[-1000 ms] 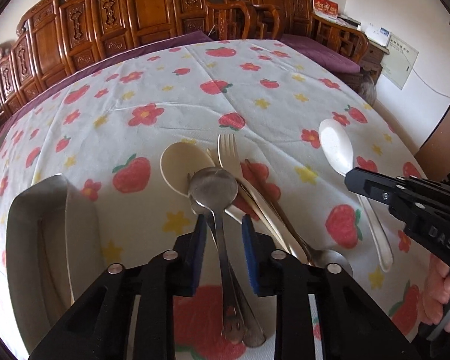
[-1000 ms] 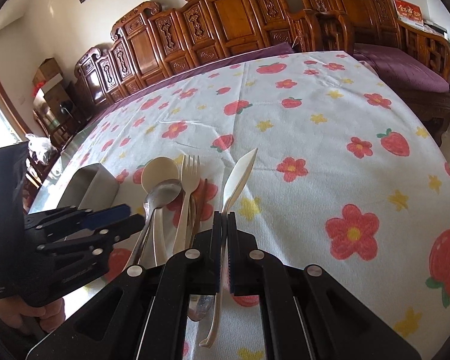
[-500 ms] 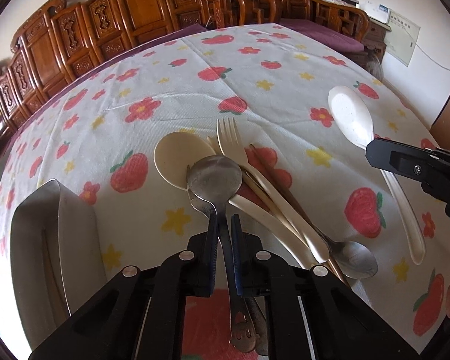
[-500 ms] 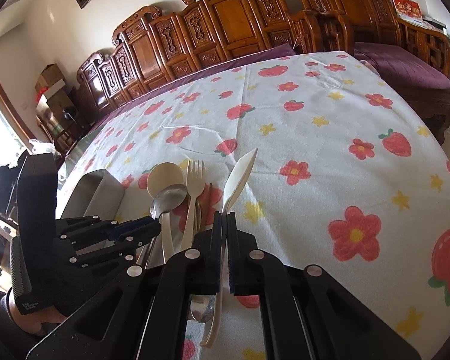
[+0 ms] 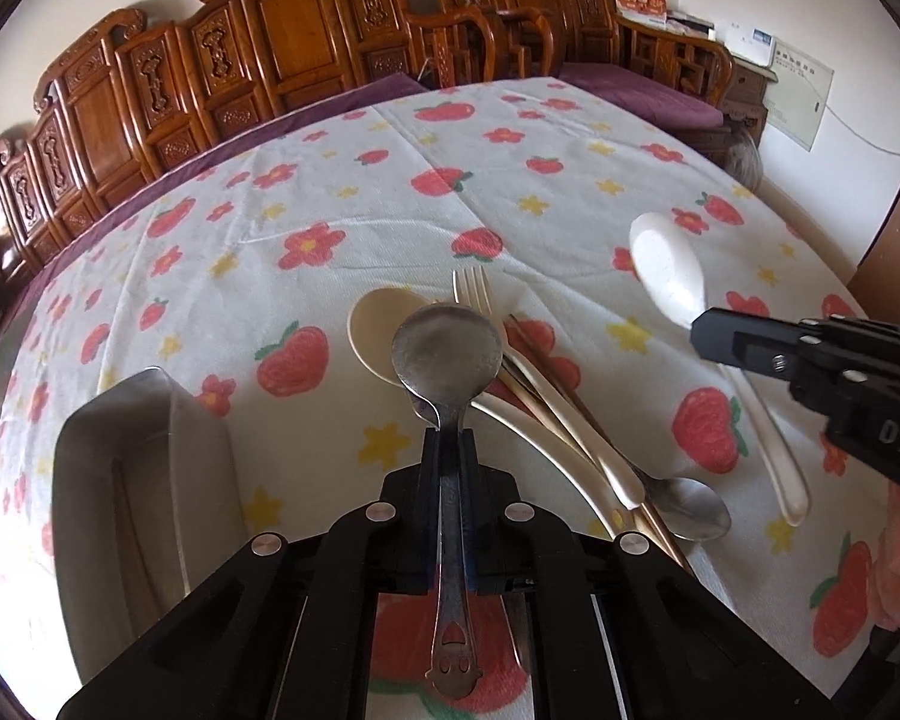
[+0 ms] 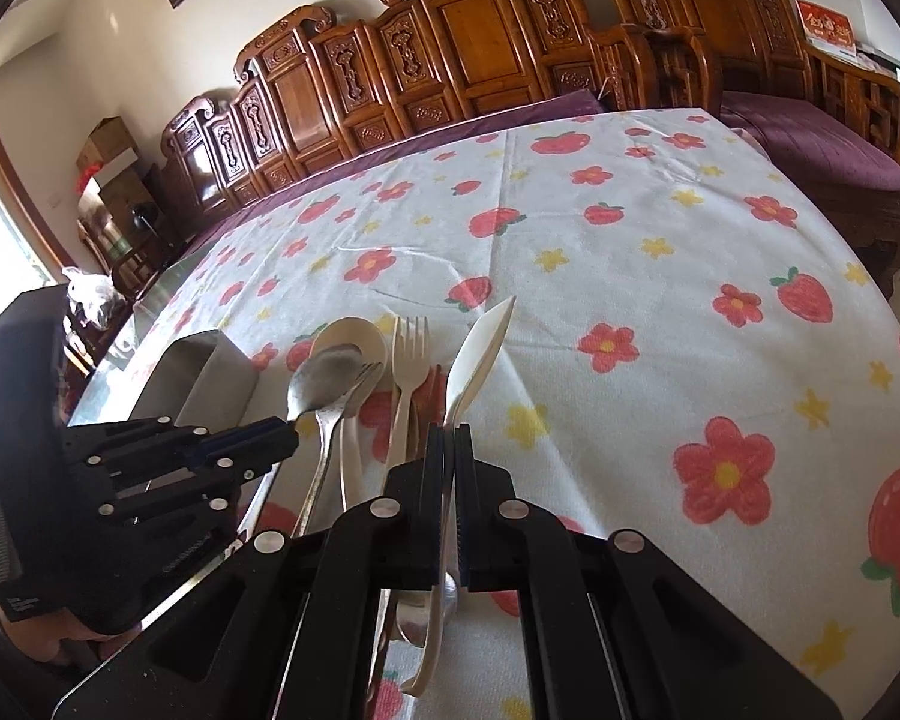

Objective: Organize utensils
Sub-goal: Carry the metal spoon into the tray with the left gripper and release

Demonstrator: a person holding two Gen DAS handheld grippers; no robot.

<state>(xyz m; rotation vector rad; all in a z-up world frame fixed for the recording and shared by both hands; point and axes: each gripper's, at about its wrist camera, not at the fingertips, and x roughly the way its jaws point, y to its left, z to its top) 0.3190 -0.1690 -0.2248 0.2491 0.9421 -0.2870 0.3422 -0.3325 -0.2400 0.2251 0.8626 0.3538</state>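
Now the left tongs are clamping the handle of the round-bowled steel spoon, having closed on it within the last second, and its bowl is tipping up off the pile of cream plastic cutlery on the strawberry-print surface. Meanwhile the right tongs are still gripping the white plastic spoon, so both pieces seem ready for the grey metal tray just left of the pile.

White letters "DAS" are showing on the right hand-held gripper — nothing else is reading clearly.
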